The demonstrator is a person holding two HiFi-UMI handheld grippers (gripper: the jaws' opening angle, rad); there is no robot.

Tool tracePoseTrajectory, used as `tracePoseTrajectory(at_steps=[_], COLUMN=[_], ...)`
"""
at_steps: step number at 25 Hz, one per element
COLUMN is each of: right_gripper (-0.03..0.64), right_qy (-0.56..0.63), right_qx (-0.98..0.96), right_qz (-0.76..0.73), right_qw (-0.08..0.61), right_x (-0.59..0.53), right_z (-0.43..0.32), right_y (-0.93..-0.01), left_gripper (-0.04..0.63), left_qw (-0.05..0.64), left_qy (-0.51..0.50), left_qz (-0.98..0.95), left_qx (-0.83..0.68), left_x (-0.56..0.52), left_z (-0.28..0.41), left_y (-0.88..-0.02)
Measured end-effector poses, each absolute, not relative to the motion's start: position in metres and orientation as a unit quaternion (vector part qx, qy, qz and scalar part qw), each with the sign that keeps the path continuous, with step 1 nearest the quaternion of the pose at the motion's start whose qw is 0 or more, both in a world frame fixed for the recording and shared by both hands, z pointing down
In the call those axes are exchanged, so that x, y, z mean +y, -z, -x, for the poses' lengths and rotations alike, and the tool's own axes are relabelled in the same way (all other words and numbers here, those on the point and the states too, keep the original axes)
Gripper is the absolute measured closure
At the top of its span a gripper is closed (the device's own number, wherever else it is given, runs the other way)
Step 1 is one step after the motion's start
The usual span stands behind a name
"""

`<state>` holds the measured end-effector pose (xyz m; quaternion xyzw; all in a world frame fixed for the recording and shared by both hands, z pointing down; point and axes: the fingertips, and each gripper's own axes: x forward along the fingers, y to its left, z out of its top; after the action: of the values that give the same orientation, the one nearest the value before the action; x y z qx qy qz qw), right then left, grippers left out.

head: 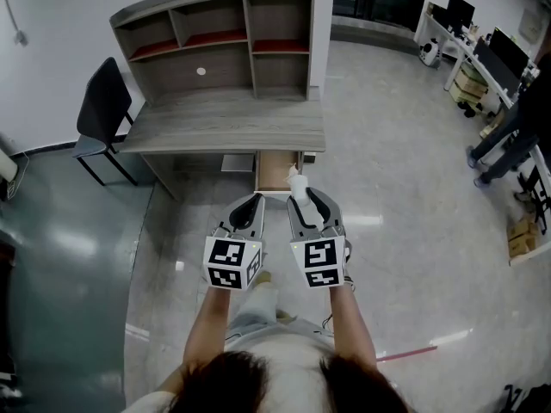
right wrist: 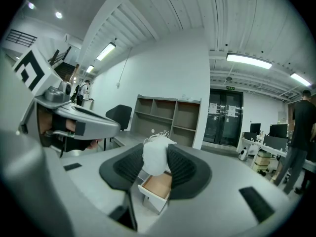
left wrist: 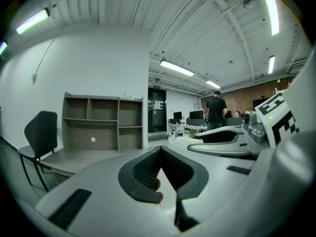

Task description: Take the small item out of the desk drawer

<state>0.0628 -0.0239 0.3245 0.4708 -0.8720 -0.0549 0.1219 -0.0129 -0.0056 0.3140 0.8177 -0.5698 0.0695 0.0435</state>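
The small white item (right wrist: 155, 157) is pinched in the R claw (head: 306, 200), pads closed on both sides of it, top poking up above them. Its long axis seems to run along the jaws. It's clear of the open drawer (head: 274, 170), which lies just ahead & below. The L claw (head: 250, 203) is alongside, tips together, nothing in it, so R does the carrying. Count: 1 item, 1 drawer, 2 claws, 1 desk (head: 224, 129), 1 chair (head: 102, 106).
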Motion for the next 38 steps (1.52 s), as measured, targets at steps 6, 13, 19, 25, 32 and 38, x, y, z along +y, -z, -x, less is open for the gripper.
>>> tracePoseTrajectory(at_steps=[6, 13, 19, 25, 32, 38], right_gripper=[0.456, 0.456, 0.456, 0.456, 0.456, 0.456], right_qy=[0.062, 0.065, 0.071, 0.075, 0.08, 0.082], right_qx=[-0.871, -0.87, -0.868, -0.867, -0.867, -0.865], right_qz=[-0.474, -0.476, -0.479, -0.481, -0.482, -0.485], right_qw=[0.117, 0.113, 0.107, 0.102, 0.096, 0.093], right_x=[-0.008, 0.006, 0.017, 0.025, 0.036, 0.043], right_z=[-0.066, -0.068, -0.07, -0.072, -0.072, -0.076], right_y=[-0.321, -0.317, -0.314, -0.308, -0.303, -0.302], left_gripper=[0.581, 0.581, 0.581, 0.581, 0.581, 0.581], left_qw=[0.04, 0.04, 0.036, 0.033, 0.028, 0.026], left_qy=[-0.068, -0.064, -0.063, -0.065, -0.065, -0.064], left_qz=[-0.819, -0.819, -0.821, -0.823, -0.824, -0.825], left_qx=[-0.568, -0.568, -0.566, -0.564, -0.562, -0.561], left_x=[0.009, 0.022, 0.033, 0.039, 0.046, 0.053], left_z=[0.011, 0.009, 0.008, 0.006, 0.004, 0.001], left_y=[-0.314, -0.312, -0.312, -0.309, -0.305, -0.306])
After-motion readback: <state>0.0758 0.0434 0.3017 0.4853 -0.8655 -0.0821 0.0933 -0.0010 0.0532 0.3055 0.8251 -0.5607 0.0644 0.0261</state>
